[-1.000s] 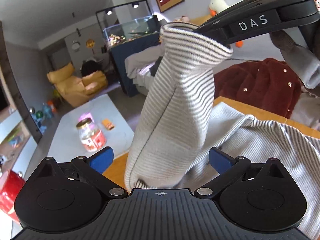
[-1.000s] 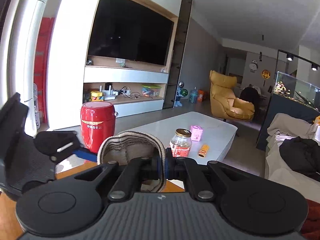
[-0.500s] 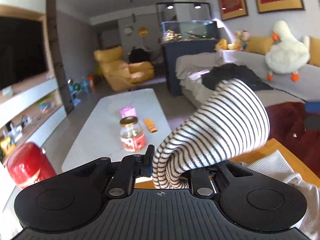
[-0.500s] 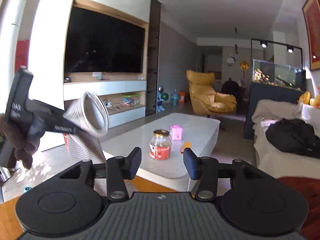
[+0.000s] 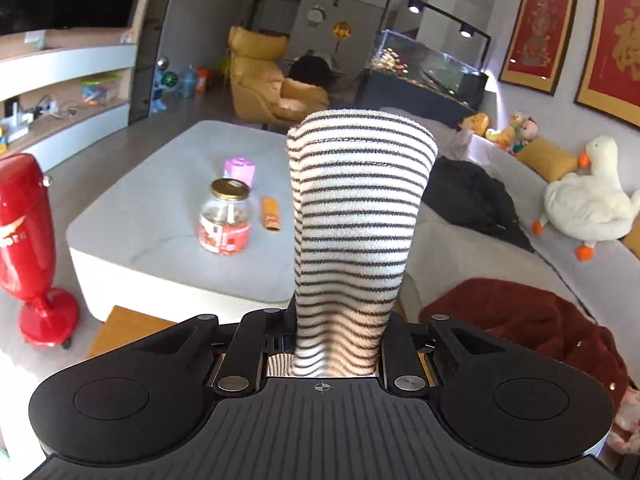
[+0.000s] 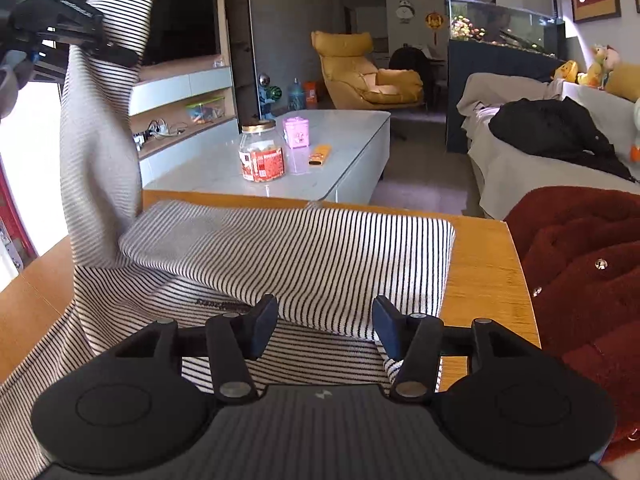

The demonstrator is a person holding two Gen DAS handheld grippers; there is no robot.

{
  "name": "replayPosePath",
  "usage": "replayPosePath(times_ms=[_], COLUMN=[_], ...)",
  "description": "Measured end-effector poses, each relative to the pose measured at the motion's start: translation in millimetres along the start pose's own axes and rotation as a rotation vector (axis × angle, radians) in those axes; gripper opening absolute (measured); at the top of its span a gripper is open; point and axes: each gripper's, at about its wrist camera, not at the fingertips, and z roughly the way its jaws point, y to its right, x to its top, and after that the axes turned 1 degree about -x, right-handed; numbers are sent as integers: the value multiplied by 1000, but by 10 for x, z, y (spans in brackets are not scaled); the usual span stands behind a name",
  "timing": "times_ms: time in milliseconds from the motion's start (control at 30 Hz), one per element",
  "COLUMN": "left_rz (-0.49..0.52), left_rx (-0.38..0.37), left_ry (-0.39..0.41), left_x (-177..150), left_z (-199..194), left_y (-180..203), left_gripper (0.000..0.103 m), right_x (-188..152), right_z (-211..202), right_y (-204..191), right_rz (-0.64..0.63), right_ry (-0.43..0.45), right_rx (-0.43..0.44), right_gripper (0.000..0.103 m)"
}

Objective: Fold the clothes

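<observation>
Left gripper (image 5: 336,336) is clamped tight on a sleeve (image 5: 356,216) of the striped top, fingers pressed together with the knit bunched between them, and the cuff end stands straight up out of the grip like a little chimney. From the other camera you can see that same left gripper (image 6: 100,46) up high at the left, with the sleeve (image 6: 96,152) hanging down from it to the rest of the garment on the wooden table.

Right gripper (image 6: 325,326) is spread about halfway, jaws have just been opening, and nothing is pinched between them. It sits low over the striped top (image 6: 288,256), close to the near-right part of the table (image 6: 480,264). The fingers (image 6: 262,324) look clear of the cloth, though honestly it's hard to tell if the tips brush it.

The top itself lies across the table with one part folded over, that folded band running along the far edge and ending short of the far right corner, bare wood showing there.

Further out: a dark red fuzzy coat (image 6: 580,280) bunched just off the right edge, then a white coffee table (image 6: 344,140) with a glass jar (image 6: 262,152), a small pink box (image 6: 296,132) and an orange packet (image 6: 320,155). Yellow armchair (image 6: 360,68) behind that, sofa with a black garment (image 6: 556,132), and a red canister-looking thing (image 5: 28,248) on the floor at the left.
</observation>
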Motion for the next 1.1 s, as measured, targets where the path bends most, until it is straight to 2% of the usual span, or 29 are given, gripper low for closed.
replayPosePath(times_ms=[133,167,233,267,300,367,467,600,767,800,867,933,1033,1100], left_rz=[16,20,43,55,70,99,159,252,371,382,379,366,345,331], left_rx=[-177,-226,-327,-377,-396,-420,-379,-326,-270,-261,-241,-219,-190,-175], left_ry=[-65,-84,-118,-135,-131,-118,-113,-109,-135,-139,-139,-139,-136,-137], left_x=[-140,-187,-310,-372,-421,-508,-724,-1043,-1476,-1533,-1575,-1571,-1555,-1533], left_z=[194,241,278,295,284,265,188,66,-84,-99,-124,-141,-154,-135], left_y=[528,665,839,924,960,1013,933,837,745,717,625,513,349,258], left_gripper=[20,25,40,53,66,79,86,92,95,96,98,98,99,101], right_x=[120,142,133,120,109,96,127,269,405,403,436,559,867,964], right_z=[-266,-321,-422,-466,-501,-552,-565,-331,301,445,620,583,195,30], right_y=[264,350,560,660,751,913,1021,936,707,655,520,380,349,452], right_rz=[91,117,182,216,252,327,416,402,352,344,307,259,231,241], right_ry=[58,68,75,76,77,80,94,81,-34,-69,-114,-82,82,124], right_rx=[-34,-48,-71,-80,-86,-77,-21,35,44,46,51,65,49,46], right_gripper=[59,59,59,59,59,59,59,59,59,56,11,10,8,8])
